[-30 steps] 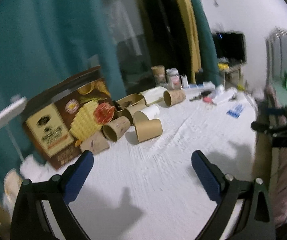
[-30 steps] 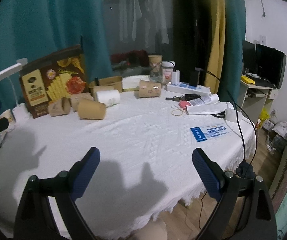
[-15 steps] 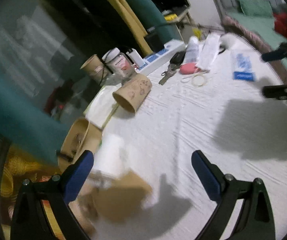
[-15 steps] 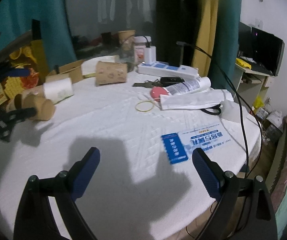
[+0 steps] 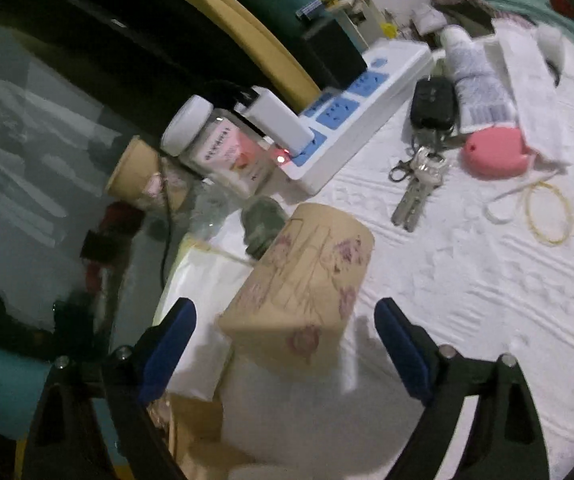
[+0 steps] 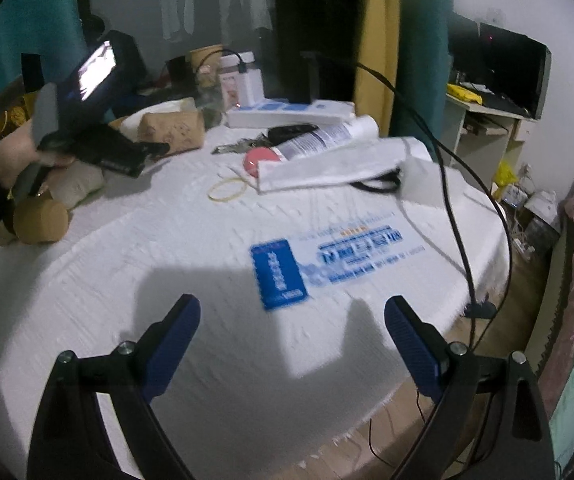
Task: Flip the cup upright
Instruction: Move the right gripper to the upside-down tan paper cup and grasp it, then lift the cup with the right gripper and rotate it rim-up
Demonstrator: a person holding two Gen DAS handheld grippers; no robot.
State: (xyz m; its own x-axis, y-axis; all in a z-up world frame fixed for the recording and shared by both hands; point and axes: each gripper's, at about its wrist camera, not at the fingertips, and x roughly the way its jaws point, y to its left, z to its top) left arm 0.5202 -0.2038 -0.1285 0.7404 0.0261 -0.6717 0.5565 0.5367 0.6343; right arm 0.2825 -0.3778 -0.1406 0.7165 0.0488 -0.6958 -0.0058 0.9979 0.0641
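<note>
Item: floral-print paper cup (image 5: 307, 280), lying on its side on white tablecloth (image 5: 467, 280), just ahead of left gripper (image 5: 285, 316).
Handling: probably light, thin-walled, crushable; best pinched gently across mid-wall.
Jaws: left spread wide, empty; right gripper (image 6: 291, 320) likewise, well apart from cup.

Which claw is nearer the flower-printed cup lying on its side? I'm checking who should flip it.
Left. The left claw is open right at the flower-printed cup, fingers on either side. The right claw hangs open over bare tablecloth, far from it.
</note>
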